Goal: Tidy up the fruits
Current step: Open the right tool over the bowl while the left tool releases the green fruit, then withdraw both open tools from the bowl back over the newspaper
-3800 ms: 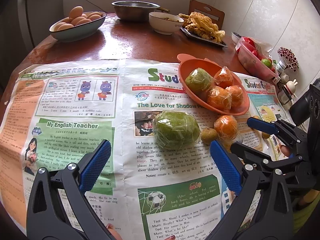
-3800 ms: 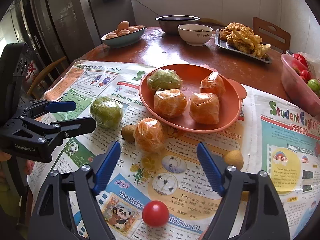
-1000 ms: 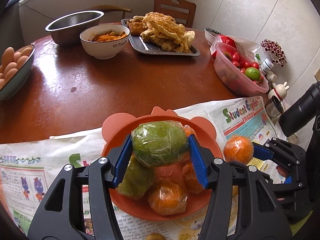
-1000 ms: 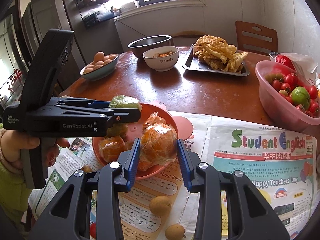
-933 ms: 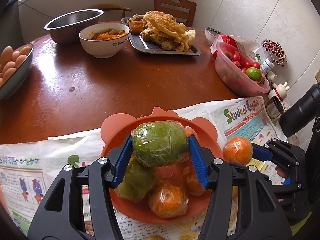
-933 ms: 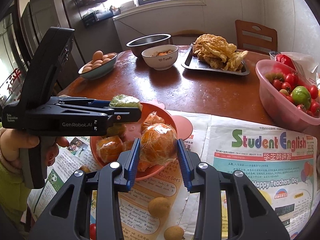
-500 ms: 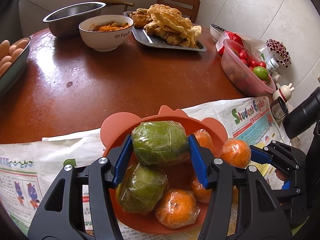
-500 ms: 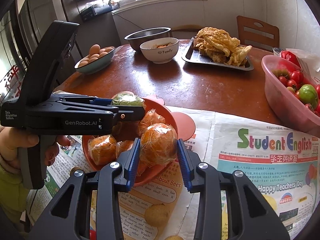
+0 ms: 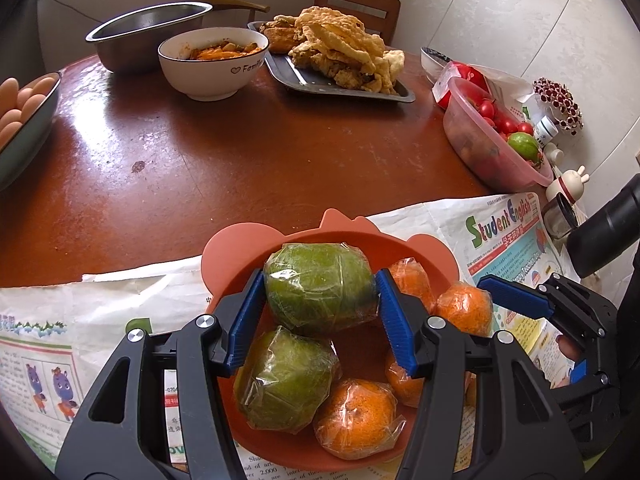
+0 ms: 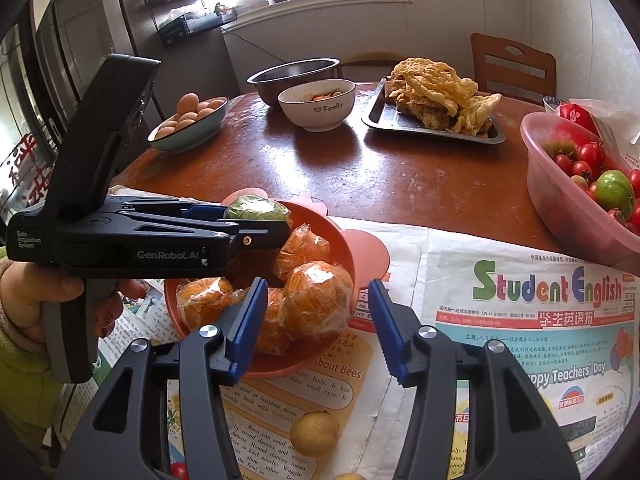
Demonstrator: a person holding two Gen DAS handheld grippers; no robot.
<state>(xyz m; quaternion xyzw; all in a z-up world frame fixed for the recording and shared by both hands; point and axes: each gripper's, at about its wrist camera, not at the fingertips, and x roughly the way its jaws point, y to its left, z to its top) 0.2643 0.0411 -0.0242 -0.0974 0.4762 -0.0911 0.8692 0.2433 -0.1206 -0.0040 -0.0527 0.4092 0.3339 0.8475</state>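
Observation:
My left gripper [image 9: 318, 316] is shut on a plastic-wrapped green fruit [image 9: 320, 288] and holds it over the far part of the orange plate [image 9: 240, 248]. A second wrapped green fruit [image 9: 286, 380] and several wrapped oranges [image 9: 356, 416] lie in the plate. My right gripper [image 10: 318, 320] is open at the plate's near right rim; a wrapped orange [image 10: 318, 300] sits in the plate [image 10: 348, 256] between its jaws, apart from the right pad. The left gripper [image 10: 256, 232] with the green fruit [image 10: 256, 209] shows there too.
Newspaper [image 10: 520, 320] covers the near table. Small yellow fruits [image 10: 314, 434] and a red one [image 10: 180, 470] lie on it. A pink tub of tomatoes [image 10: 576, 200], a tray of fried food [image 10: 436, 104], a white bowl [image 10: 318, 106], a steel bowl [image 10: 292, 76] and eggs [image 10: 188, 116] stand behind.
Both grippers lowered toward the plate. My right gripper has opened and let go of the wrapped orange, which now rests in the plate. The left gripper still holds the green fruit.

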